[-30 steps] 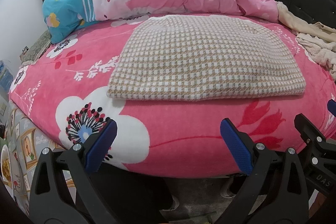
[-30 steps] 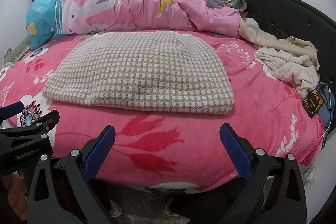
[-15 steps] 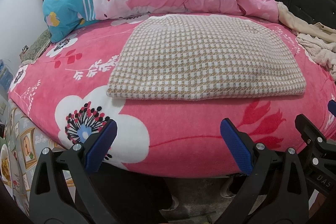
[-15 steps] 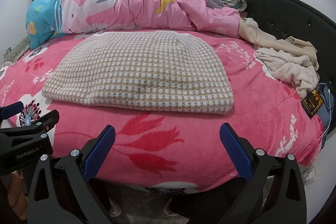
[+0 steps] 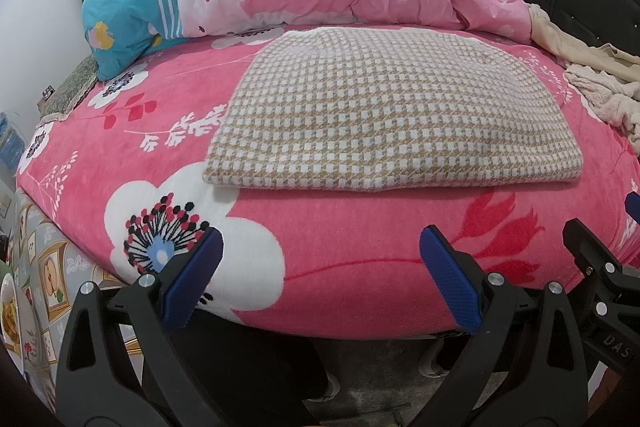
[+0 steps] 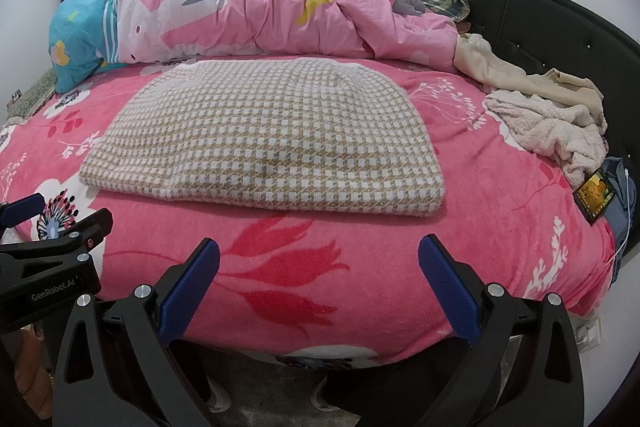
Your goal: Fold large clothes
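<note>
Pink bedspread (image 5: 320, 291) unchanged; folded checked garment (image 5: 384, 119) unmoved; left gripper (image 5: 320, 279), right gripper (image 6: 320, 279) still wide, empty.

Folded garment (image 6: 264, 135) lies centred on the bed (image 6: 360, 247); duvet (image 6: 248, 15) behind it, crumpled clothes (image 6: 552, 123) to its right.

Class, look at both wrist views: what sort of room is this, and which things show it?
Most likely a home bedroom: a bed under a pink floral blanket, a bunched pink duvet behind the folded checked garment, and a dark padded headboard.
</note>
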The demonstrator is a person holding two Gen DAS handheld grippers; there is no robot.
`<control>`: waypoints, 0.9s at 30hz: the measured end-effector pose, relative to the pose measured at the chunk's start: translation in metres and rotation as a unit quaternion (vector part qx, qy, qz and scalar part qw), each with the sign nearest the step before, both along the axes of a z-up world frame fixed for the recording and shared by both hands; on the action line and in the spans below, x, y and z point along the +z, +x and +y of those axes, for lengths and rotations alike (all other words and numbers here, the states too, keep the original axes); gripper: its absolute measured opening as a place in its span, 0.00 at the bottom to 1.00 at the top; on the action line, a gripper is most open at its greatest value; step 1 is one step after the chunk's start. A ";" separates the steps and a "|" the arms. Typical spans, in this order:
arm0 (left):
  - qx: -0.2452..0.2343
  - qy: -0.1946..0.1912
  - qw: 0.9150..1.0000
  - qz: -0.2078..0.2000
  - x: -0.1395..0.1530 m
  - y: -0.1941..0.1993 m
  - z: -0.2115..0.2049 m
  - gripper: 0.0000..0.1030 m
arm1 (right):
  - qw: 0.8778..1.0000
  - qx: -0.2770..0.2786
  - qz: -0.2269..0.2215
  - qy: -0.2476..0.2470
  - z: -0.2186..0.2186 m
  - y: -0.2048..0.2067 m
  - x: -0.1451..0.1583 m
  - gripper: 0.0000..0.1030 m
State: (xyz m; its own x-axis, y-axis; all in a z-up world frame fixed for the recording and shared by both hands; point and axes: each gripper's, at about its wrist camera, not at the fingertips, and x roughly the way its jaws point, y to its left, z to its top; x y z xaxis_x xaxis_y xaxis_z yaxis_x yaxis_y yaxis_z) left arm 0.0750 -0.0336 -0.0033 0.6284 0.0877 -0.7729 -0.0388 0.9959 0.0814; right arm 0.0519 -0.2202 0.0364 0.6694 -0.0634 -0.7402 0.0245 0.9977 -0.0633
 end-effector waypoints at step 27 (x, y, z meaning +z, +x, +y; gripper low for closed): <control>0.001 0.001 1.000 -0.002 0.001 0.000 -0.002 0.92 | 1.000 0.004 -0.001 -0.004 0.002 0.000 0.001 0.94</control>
State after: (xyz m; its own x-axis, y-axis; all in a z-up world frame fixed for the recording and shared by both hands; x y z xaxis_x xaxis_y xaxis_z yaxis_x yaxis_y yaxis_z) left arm 0.0751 -0.0358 -0.0022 0.6319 0.0916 -0.7696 -0.0421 0.9956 0.0840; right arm 0.0518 -0.2179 0.0371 0.6717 -0.0648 -0.7380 0.0173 0.9973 -0.0718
